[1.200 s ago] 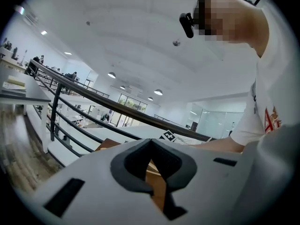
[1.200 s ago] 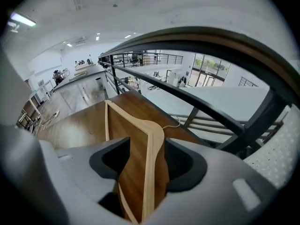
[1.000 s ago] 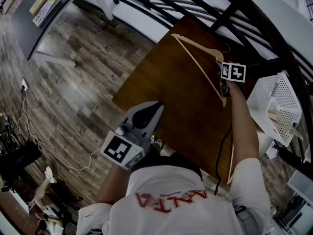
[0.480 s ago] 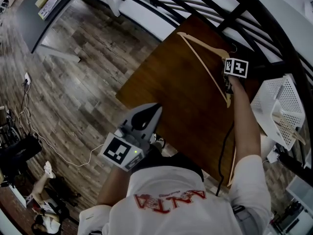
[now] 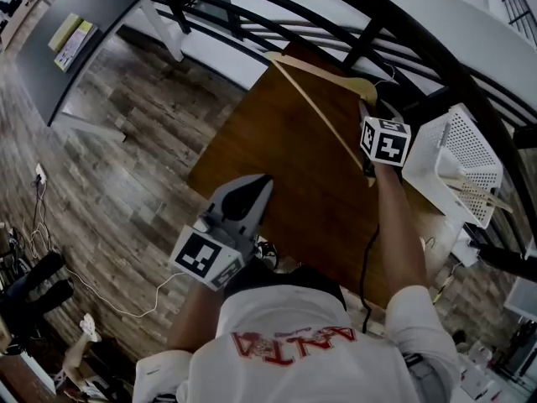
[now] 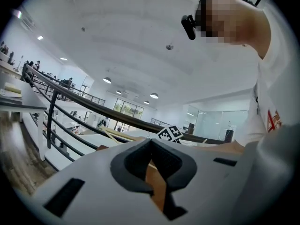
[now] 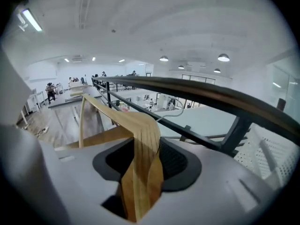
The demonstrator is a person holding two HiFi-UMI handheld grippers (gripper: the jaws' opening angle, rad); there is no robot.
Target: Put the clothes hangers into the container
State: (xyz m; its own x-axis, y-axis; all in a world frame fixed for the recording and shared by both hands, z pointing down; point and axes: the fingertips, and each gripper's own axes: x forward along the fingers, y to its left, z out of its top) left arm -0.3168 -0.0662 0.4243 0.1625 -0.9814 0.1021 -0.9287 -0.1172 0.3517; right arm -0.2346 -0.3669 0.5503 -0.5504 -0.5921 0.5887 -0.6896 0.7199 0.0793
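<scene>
Wood in the grip. The right gripper point(image 5: 369, 159) has just been closing its jaws, and now they pinch the clothes hanger point(image 7: 140, 139) by the thick middle, near the neck. The pads press on both sides of the wood.

The hanger sits over the far right of the brown table point(image 5: 285, 158) and, as far as we can judge, hangs clear of the top. In the head view its long axis runs from about 10 o'clock, out at the table's far corner, down to about 5 o'clock beside the gripper. Its wire hook sticks out toward 1 o'clock, near the black railing point(image 5: 419, 36).

Now the bit that matters. The white mesh container point(image 5: 470, 141) is just beside the right gripper at 3 o'clock, off the table's edge. Another hanger point(image 5: 474, 190) already lies in it.

So the right hand is the near one, no contest. The left gripper point(image 6: 150, 144) is well apart at 7 o'clock, tips pressed together w/ nothing between them, and it's idle.

Our read is that the carry goes toward 3 o'clock. The hanger lies roughly across that path, so the far end at 10 o'clock prob. needs swinging round or tipping to clear the container's rim and the railing.
</scene>
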